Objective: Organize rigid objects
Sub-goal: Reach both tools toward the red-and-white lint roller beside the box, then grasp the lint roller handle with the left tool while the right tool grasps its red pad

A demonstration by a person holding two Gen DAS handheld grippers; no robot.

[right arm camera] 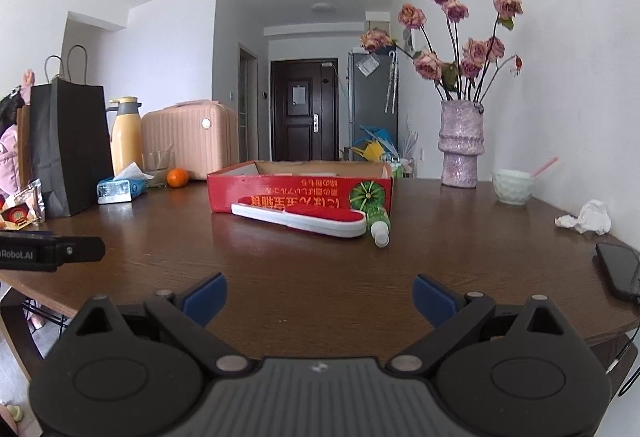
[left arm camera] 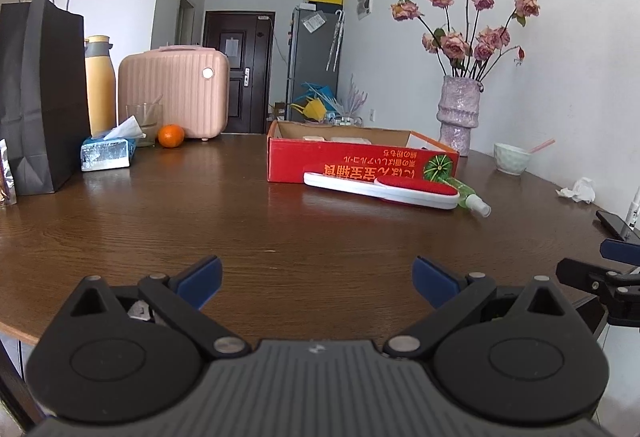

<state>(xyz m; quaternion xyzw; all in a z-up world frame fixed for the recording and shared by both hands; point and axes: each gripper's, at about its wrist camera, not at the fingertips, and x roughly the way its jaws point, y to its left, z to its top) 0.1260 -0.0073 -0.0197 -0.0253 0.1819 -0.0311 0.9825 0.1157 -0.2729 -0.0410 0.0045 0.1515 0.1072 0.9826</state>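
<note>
A white lint brush with a red pad (left arm camera: 384,189) (right arm camera: 304,219) lies on the brown table in front of an open red cardboard box (left arm camera: 352,161) (right arm camera: 300,193). A small green spray bottle (left arm camera: 474,199) (right arm camera: 378,223) lies at the brush's right end, cap toward me. My left gripper (left arm camera: 316,283) is open and empty, above the table's near edge, well short of the brush. My right gripper (right arm camera: 320,301) is open and empty, also near the front edge. The right gripper's fingers (left arm camera: 616,251) show at the right of the left wrist view.
At the left stand a black paper bag (left arm camera: 40,93), a yellow flask (left arm camera: 100,85), a tissue pack (left arm camera: 106,153), an orange (left arm camera: 171,136) and a pink case (left arm camera: 176,89). At the right are a flower vase (left arm camera: 460,113), a bowl (left arm camera: 512,157), crumpled tissue (left arm camera: 578,191) and a phone (right arm camera: 620,269).
</note>
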